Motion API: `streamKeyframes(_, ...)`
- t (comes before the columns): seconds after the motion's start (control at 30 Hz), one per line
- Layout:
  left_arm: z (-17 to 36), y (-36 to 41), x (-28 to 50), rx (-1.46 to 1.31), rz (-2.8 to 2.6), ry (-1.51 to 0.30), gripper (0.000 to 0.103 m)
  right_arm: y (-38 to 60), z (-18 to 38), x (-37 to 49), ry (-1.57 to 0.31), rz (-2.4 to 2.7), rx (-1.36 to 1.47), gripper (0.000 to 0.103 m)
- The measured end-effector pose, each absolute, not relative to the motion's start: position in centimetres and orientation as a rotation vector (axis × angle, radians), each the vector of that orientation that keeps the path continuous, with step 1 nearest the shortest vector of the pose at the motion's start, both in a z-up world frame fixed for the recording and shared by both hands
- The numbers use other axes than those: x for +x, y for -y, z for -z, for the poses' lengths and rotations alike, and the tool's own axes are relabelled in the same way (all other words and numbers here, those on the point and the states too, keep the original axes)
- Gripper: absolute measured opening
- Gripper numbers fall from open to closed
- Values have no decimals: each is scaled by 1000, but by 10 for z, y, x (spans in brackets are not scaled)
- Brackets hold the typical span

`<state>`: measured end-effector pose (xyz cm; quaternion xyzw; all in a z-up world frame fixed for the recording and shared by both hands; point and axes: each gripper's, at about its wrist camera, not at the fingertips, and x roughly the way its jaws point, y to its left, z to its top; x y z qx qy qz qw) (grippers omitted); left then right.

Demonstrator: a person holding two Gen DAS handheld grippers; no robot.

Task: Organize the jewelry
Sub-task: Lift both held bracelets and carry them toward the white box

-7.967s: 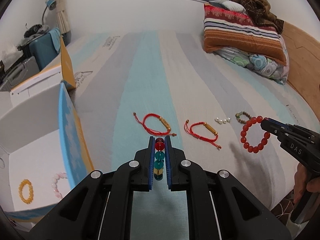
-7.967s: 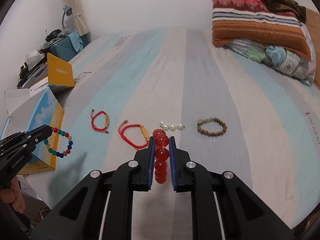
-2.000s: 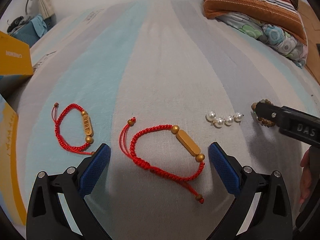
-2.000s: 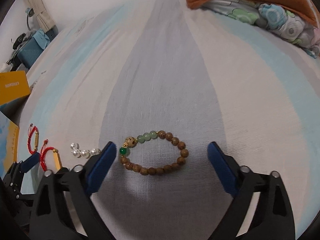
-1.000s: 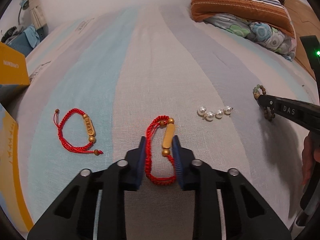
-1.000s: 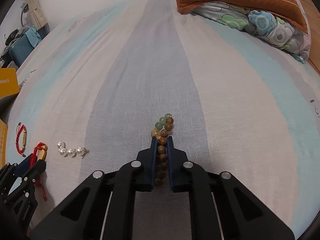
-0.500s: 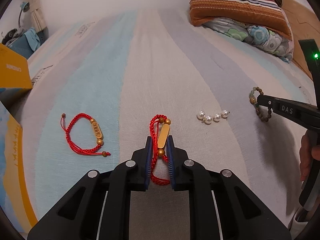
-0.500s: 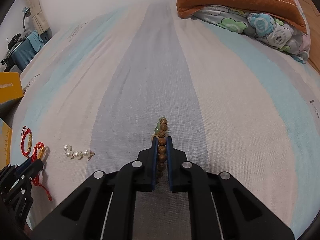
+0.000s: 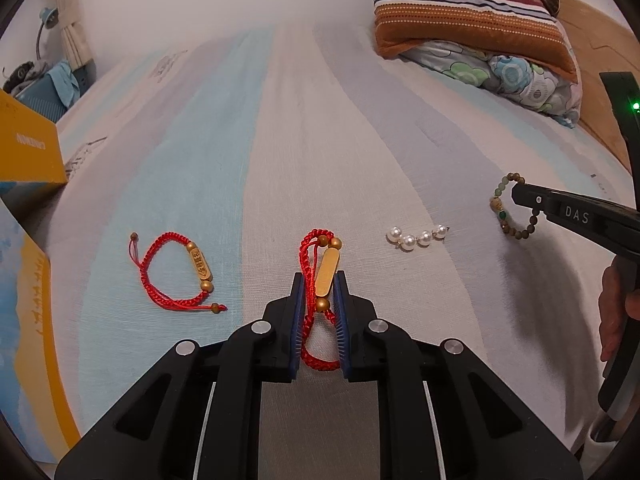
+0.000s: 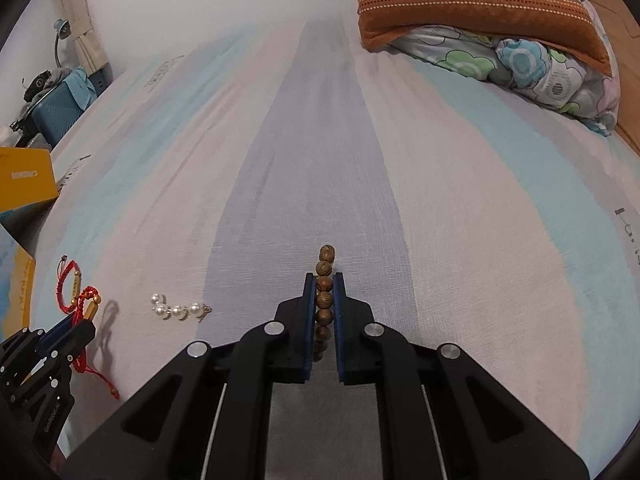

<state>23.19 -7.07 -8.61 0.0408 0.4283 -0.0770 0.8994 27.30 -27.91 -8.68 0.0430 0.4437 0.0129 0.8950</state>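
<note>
Two pieces are pinched and lifted, left gripper (image 9: 319, 300) clamping a red cord bracelet (image 9: 320, 280), right gripper (image 10: 324, 300) a wooden bead bracelet (image 10: 325, 280), while another red bracelet (image 9: 176, 272) at nine o'clock and pearls (image 9: 416, 237) at two o'clock remain unsorted on the bed (image 9: 280, 140).

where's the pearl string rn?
The pearl string lies on the bed sheet, between the red bracelet in the left claw and the wooden bead bracelet held by the right claw.

Red braided cord bracelets (image 9: 320, 272) with gold bars, white pearls (image 9: 416, 237) and brown wooden beads (image 10: 325, 292) are lying against a pastel blue-and-grey striped bedsheet (image 9: 248, 152).
</note>
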Motion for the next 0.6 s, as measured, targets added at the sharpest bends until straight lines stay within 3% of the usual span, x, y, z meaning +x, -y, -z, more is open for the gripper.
streamKeyframes(0.6,53,66,219,101,165,-870,14,263,39,248,-876,-54,104,7)
